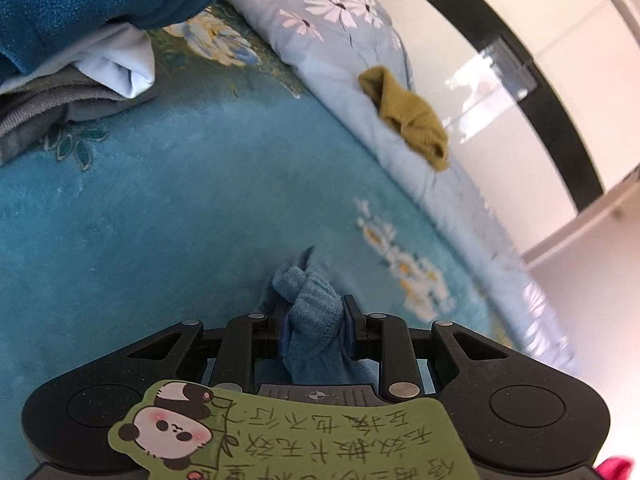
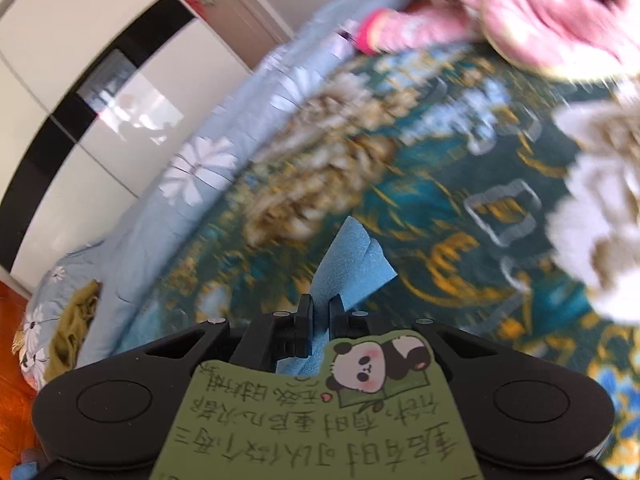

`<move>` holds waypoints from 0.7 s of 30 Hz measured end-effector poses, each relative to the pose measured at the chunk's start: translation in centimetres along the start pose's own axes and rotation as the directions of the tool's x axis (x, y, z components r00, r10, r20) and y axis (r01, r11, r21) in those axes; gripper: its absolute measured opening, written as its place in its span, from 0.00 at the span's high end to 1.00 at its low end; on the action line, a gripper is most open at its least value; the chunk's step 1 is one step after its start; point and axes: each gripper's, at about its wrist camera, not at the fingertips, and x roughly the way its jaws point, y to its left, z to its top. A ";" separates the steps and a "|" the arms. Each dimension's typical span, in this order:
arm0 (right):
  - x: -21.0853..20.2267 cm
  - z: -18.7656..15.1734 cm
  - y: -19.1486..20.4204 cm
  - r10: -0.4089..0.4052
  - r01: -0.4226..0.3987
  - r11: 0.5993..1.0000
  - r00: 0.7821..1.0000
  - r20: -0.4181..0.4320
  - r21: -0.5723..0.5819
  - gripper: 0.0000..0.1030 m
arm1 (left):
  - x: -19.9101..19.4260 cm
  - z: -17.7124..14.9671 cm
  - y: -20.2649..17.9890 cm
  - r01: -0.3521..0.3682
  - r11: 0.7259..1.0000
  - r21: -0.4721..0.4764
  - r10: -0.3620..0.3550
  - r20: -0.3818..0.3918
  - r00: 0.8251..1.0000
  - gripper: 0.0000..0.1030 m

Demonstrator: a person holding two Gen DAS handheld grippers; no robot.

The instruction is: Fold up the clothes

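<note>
Both low over the bed (image 1: pixel 140 208), left gripper (image 1: pixel 315 320) and right gripper (image 2: pixel 320 312) each clamp the blue cloth (image 1: pixel 312 300), only the right view showing a pink garment (image 2: pixel 540 12)

Below me spreads a teal bedspread (image 1: pixel 168 208) with gold and white flower patterns. Along its far edge lies a pale blue quilt (image 1: pixel 340 52) printed with white daisies. Beyond the bed I see a glossy white wardrobe (image 2: pixel 60 20) with a black band, and orange floor (image 2: pixel 12 384) beside it.
</note>
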 end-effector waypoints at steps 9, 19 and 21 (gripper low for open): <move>1.0 -1.9 -2.3 -0.037 0.039 0.995 0.999 -0.024 0.088 0.94 | -0.1 -0.5 0.8 -0.043 0.997 0.066 0.045 -0.034 0.998 0.77; -3.8 -2.3 6.0 0.043 -0.020 0.968 0.995 0.090 -0.250 0.93 | -2.3 0.1 1.2 -0.053 0.996 0.077 0.058 -0.062 0.996 0.58; -4.7 -3.1 8.5 0.069 -0.032 0.935 0.993 0.093 -0.354 0.93 | -3.1 0.1 1.2 -0.051 0.992 0.116 0.058 -0.058 0.997 0.54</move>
